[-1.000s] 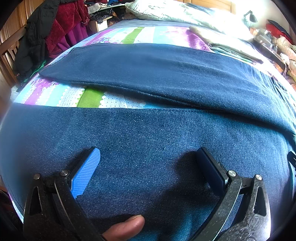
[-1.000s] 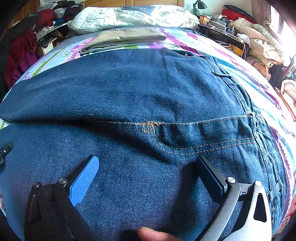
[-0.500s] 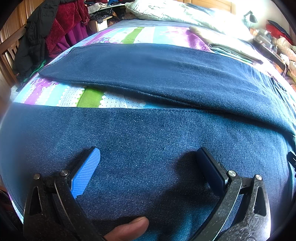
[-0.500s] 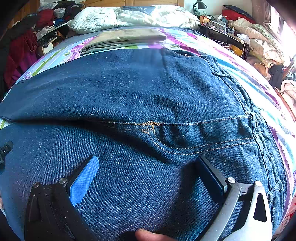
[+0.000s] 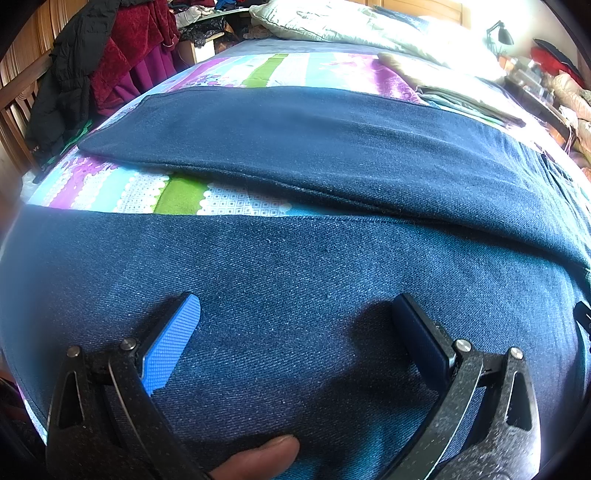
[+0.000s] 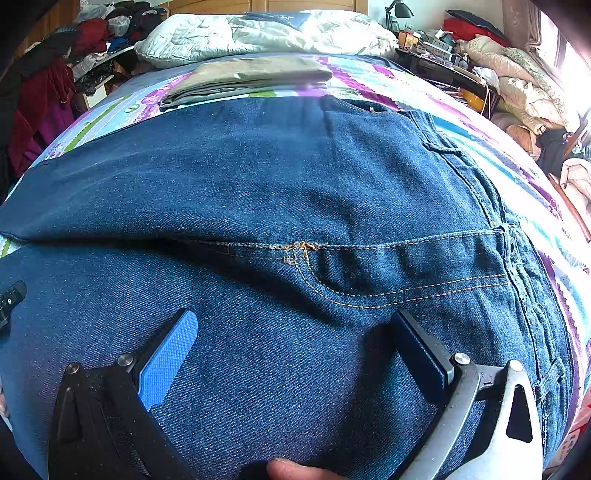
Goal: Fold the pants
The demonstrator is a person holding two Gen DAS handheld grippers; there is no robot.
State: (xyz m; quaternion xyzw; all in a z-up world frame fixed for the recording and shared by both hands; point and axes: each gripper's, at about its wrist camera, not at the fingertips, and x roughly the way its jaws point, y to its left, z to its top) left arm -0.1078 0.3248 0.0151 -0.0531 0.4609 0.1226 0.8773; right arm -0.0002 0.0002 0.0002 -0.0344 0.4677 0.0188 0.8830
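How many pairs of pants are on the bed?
2: dark blue jeans spread flat across the near end, and a folded beige pair beyond them, before the white quilt. Others may be hidden.

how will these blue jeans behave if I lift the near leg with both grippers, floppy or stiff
Probably floppy but fairly heavy: the jeans lie draped flat on the striped bedspread, following its surface. The dense denim weave suggests it will sag between the left gripper and right gripper rather than hold shape. The textured cloth likely won't slip from the pads.
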